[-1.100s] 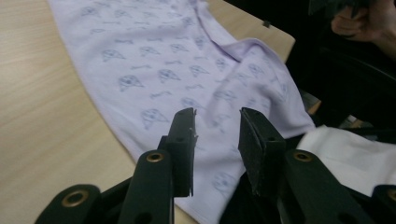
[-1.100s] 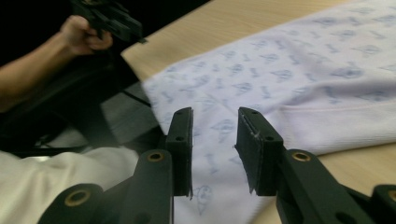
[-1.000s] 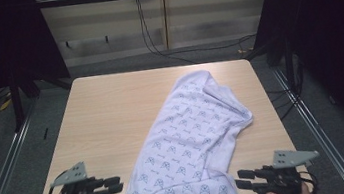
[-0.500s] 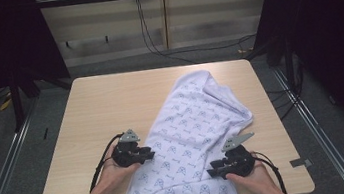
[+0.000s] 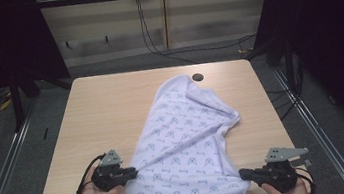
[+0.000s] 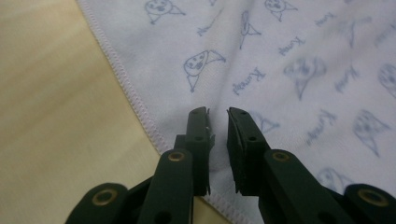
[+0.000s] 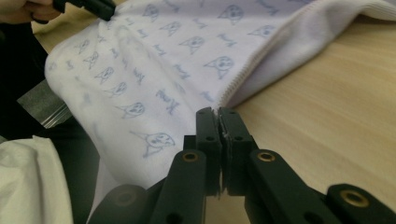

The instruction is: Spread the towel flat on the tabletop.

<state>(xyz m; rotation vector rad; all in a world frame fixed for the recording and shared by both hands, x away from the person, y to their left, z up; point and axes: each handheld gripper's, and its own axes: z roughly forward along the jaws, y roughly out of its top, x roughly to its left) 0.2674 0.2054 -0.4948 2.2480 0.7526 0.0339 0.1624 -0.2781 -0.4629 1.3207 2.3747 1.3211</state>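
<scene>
A white cloth (image 5: 186, 140) is showing a repeated pale blue print of small cat-like faces and short script words, with a white stitched hem running along its edge. It is lying on a light tan wood-grain table (image 5: 107, 115) that is carrying 1 dark round hole (image 5: 197, 77) near its far edge. The 2 grippers, left (image 5: 132, 173) and right (image 5: 243, 173), are showing black jaws with brass-coloured rivets and grey plates on top.

Cloth (image 5: 186, 145) on table (image 5: 106, 110), between left tool (image 5: 132, 173) and right tool (image 5: 244, 173)
</scene>
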